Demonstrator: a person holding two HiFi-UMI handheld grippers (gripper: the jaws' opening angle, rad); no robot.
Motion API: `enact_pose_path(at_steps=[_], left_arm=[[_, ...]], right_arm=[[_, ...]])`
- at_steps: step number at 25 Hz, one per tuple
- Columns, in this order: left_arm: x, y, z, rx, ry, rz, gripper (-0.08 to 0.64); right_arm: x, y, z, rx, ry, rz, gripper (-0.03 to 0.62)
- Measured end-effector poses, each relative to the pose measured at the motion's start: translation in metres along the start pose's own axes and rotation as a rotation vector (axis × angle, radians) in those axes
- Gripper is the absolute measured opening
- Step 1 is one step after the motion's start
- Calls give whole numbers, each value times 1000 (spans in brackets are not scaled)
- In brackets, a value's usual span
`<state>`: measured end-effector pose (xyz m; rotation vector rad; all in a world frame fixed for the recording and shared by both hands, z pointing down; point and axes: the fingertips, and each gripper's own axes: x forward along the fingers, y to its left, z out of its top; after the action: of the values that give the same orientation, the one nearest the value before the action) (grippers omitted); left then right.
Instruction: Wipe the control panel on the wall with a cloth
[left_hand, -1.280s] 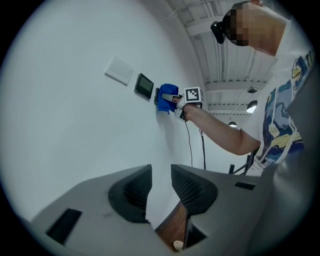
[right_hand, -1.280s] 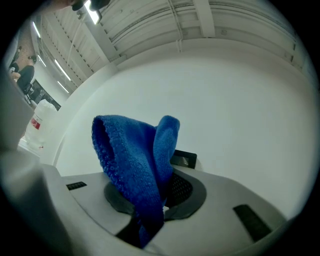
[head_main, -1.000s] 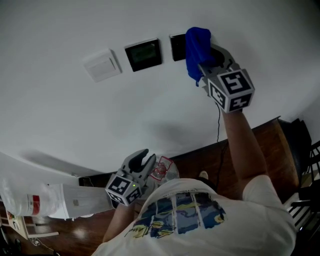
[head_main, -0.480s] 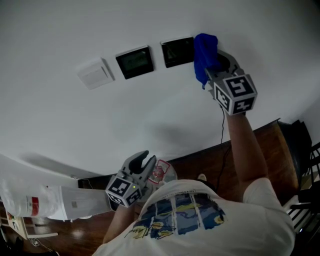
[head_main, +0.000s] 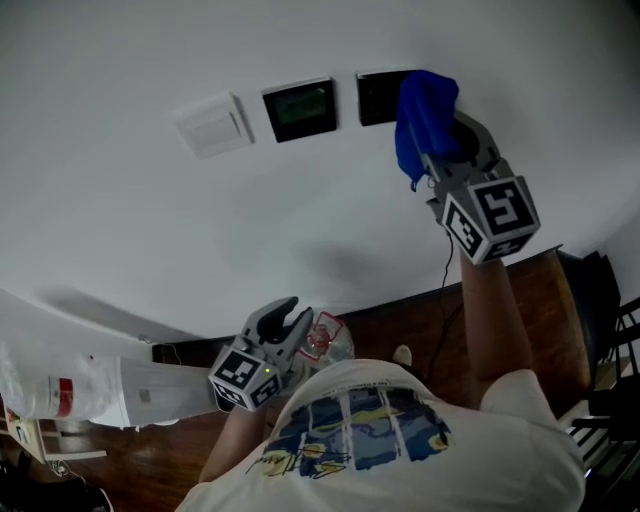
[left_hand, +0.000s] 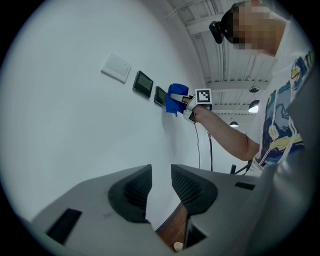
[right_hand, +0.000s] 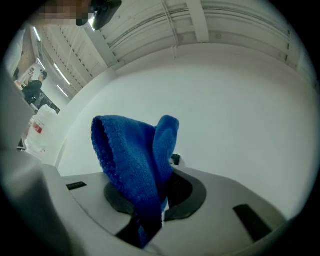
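Two dark control panels hang on the white wall: one with a greenish screen (head_main: 300, 110) (left_hand: 144, 83), and a second one (head_main: 378, 97) (left_hand: 160, 96) to its right. A blue cloth (head_main: 424, 120) (right_hand: 135, 165) (left_hand: 176, 98) presses against the wall at the second panel's right edge. My right gripper (head_main: 452, 135) (right_hand: 150, 186) is shut on the cloth, which hides most of its jaws. My left gripper (head_main: 287, 322) (left_hand: 160, 186) hangs low by the person's chest, away from the wall, with its jaws a little apart and nothing between them.
A white switch plate (head_main: 210, 125) (left_hand: 116, 67) sits left of the panels. A thin cable (head_main: 442, 275) runs down the wall under the right arm. Below are a wooden floor (head_main: 540, 300), a white bag (head_main: 60, 395) at the left and dark furniture (head_main: 600, 290) at the right.
The right gripper has slid the cloth rightward and slightly down, from over the second panel's right part to its right edge. The left gripper has stayed put.
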<state>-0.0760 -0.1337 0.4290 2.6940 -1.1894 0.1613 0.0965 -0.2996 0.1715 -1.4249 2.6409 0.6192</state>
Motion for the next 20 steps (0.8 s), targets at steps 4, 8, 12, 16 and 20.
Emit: enact_pose_path(at_steps=[4,8,12,16,20], left_arm=[[-18,7,-6,0,2,9,97],[-37,15,-11,1,4,23,97],[-52,21,-15,0,-3,33,97],[-63,24,-19,-4,-8,34,97],[-71,27,-20,-10,-6,41,97]], right_arm=[[11,50,7,7,-12,72,92],[28,91,12,12,-22,126,92],[47,121,15,5,-16,158,92],[66,142,24,19,-24,173,92],[84,155,27,14,-25,178,92]])
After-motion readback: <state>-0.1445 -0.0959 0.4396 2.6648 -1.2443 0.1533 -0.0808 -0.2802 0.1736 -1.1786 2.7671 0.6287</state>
